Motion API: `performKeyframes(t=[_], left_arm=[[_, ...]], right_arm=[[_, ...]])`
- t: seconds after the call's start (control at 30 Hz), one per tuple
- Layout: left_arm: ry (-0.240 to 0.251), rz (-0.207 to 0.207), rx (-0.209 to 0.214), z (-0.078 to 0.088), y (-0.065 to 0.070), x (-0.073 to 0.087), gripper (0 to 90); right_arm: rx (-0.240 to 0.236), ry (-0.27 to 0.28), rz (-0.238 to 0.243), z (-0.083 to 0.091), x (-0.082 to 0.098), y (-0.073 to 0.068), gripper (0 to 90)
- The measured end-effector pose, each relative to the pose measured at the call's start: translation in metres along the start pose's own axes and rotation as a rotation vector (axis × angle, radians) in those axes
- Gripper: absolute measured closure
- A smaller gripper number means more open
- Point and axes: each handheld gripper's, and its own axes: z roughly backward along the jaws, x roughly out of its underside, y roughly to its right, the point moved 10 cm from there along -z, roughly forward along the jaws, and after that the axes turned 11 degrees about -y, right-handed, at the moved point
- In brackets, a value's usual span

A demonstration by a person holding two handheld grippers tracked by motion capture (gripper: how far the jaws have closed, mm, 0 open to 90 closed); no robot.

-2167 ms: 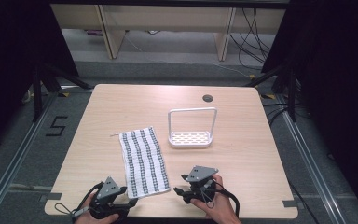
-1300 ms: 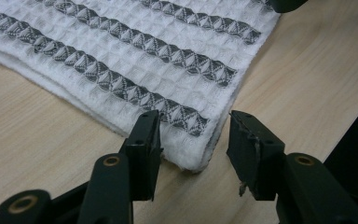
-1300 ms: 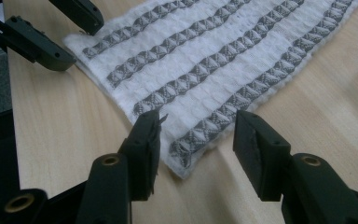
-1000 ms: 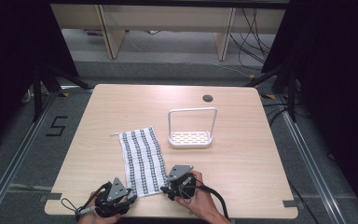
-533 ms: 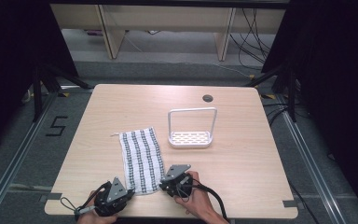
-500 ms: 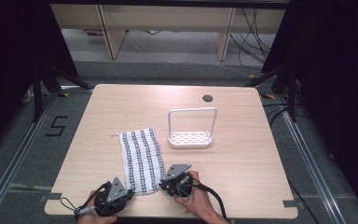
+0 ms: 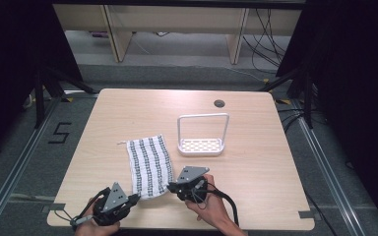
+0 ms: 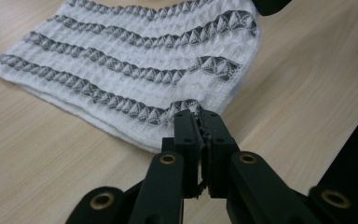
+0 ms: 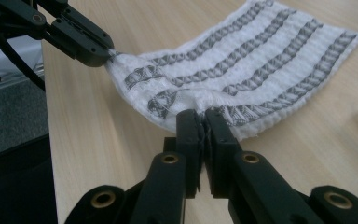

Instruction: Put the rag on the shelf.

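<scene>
Near the front edge of the table (image 7: 103,113), the left gripper (image 8: 200,122) pinches one near corner of the striped cloth (image 7: 149,164), jaws closed on the fabric. Just to its right, the right gripper (image 9: 203,122) is clamped on the other near corner; the pinched edges are hidden between the jaws. Further right and back, a white rack (image 7: 202,146) stands apart from the cloth.

Right gripper (image 7: 173,186): it moves in from the right side to the cloth's near right corner, and its jaws now pinch that corner.
Left gripper (image 7: 135,198): it slides in a little and now bites the near left corner.
Cloth (image 7: 149,162): its near edge bunches up and lifts between the two sets of fingers.
</scene>
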Motion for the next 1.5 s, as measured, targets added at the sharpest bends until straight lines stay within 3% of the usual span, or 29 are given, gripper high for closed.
performKeyframes(t=[0.07, 0.17, 0.27, 0.33, 0.37, 0.43, 0.47, 0.5, 0.53, 0.63, 0.67, 0.7, 0.73, 0.8, 0.87, 1.03, 1.07, 1.17, 1.23, 1.27, 1.47, 1.5], left_arm=[[0.012, 0.015, 0.014, 0.007, 0.0, -0.004, 85.7], [0.023, 0.013, 0.015, 0.013, -0.002, -0.009, 85.7], [0.063, 0.023, 0.035, 0.027, -0.005, -0.023, 85.8], [0.089, 0.005, 0.033, 0.042, -0.009, -0.039, 85.8], [0.089, 0.005, 0.033, 0.042, -0.009, -0.039, 85.8], [0.139, 0.007, 0.048, 0.057, -0.01, -0.058, 85.8], [0.139, 0.007, 0.048, 0.057, -0.01, -0.058, 85.8], [0.175, 0.01, 0.088, 0.07, -0.011, -0.074, 85.8], [0.175, 0.01, 0.088, 0.07, -0.011, -0.074, 85.8], [0.205, 0.0, 0.101, 0.087, -0.012, -0.094, 85.8], [0.217, -0.009, 0.113, 0.095, -0.011, -0.106, 85.8], [0.217, -0.009, 0.113, 0.095, -0.011, -0.106, 85.8], [0.229, -0.026, 0.129, 0.103, -0.008, -0.12, 85.8], [0.23, -0.039, 0.124, 0.107, -0.008, -0.127, 85.7], [0.244, -0.062, 0.119, 0.113, -0.007, -0.144, 85.7], [0.252, -0.062, 0.132, 0.116, -0.007, -0.16, 85.7], [0.257, -0.059, 0.14, 0.116, -0.007, -0.166, 85.7], [0.26, -0.06, 0.141, 0.114, -0.007, -0.173, 85.7], [0.262, -0.062, 0.145, 0.112, -0.007, -0.18, 85.7], [0.263, -0.06, 0.145, 0.11, -0.006, -0.186, 85.7], [0.272, -0.07, 0.142, 0.104, -0.005, -0.208, 85.7], [0.276, -0.07, 0.139, 0.104, -0.005, -0.215, 85.6]], right_arm=[[0.004, 0.021, 0.024, 0.004, -0.006, 0.001, 86.6], [0.002, 0.035, 0.007, 0.011, -0.012, 0.002, 86.7], [-0.003, 0.068, 0.011, 0.022, -0.024, 0.003, 86.8], [0.0, 0.102, 0.015, 0.036, -0.038, 0.003, 86.8], [0.0, 0.102, 0.015, 0.036, -0.038, 0.003, 86.8], [0.002, 0.144, 0.032, 0.052, -0.054, 0.003, 86.9], [0.002, 0.144, 0.032, 0.052, -0.054, 0.003, 86.9], [0.001, 0.166, 0.033, 0.065, -0.064, 0.002, 86.9], [0.001, 0.166, 0.033, 0.065, -0.064, 0.002, 86.9], [0.005, 0.203, 0.029, 0.083, -0.079, 0.003, 87.0], [0.017, 0.223, 0.048, 0.095, -0.09, 0.006, 87.0], [0.017, 0.223, 0.048, 0.095, -0.09, 0.006, 87.0], [0.023, 0.232, 0.027, 0.107, -0.097, 0.006, 87.0], [0.033, 0.239, 0.036, 0.11, -0.1, 0.007, 87.0], [0.053, 0.259, 0.056, 0.129, -0.108, 0.012, 87.1], [0.07, 0.279, 0.032, 0.151, -0.11, 0.02, 87.1], [0.092, 0.286, 0.022, 0.161, -0.109, 0.025, 87.1], [0.099, 0.3, 0.009, 0.17, -0.108, 0.029, 87.1], [0.129, 0.312, 0.004, 0.18, -0.107, 0.036, 87.1], [0.138, 0.315, -0.024, 0.187, -0.104, 0.039, 87.1], [0.177, 0.346, -0.027, 0.2, -0.102, 0.051, 87.1], [0.173, 0.351, -0.053, 0.202, -0.1, 0.053, 87.1]])
